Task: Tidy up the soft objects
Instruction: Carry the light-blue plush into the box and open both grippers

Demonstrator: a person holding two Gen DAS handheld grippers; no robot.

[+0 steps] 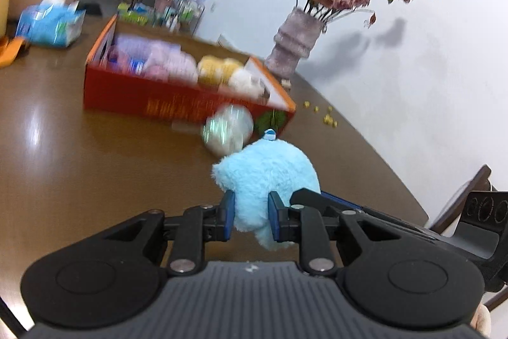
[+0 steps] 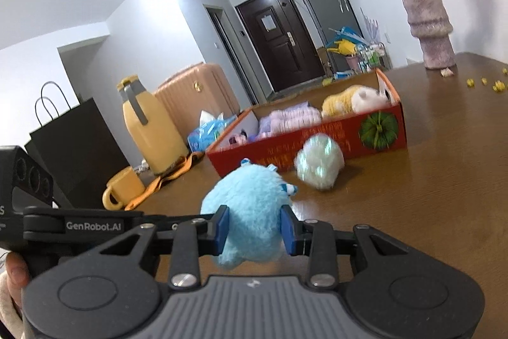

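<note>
— Both tongs pinch the same thing: the left gripper (image 1: 250, 216) and the right gripper (image 2: 255, 231) each have their blue pads pressed into the sides of the light-blue plush toy (image 1: 266, 177), jaws narrowed onto the fur from opposite directions.

— So the toy hangs between them, above the brown table (image 1: 95, 167)?

— It looks lifted, or at most brushing the wood; I cannot tell for certain. To do this step well, I'd judge one gripper should let go first, so the other can carry the toy alone without stretching it.

— And carry it high?

— High enough, I'd guess, to clear the white fluffy ball (image 2: 319, 162) lying on the table just before the red cardboard box (image 2: 317, 145), and then the box's front wall.

— Where would it fit?

— The box already holds a lilac plush (image 2: 290, 118) and a yellow-and-white plush (image 2: 352, 99); the near-left end seems less crowded, though blur hides the details.

— How does the toy look?

— Round and shaggy, pale blue, with a small blue-and-white tag or ear (image 2: 289, 189) poking out. The pile gives way under the pads, so it is likely light and squashy, and a shallow pinch could slip off the fur.

— Anything beyond?

— A vase of dried roses (image 1: 295, 43) stands past the box, near the wall.
</note>
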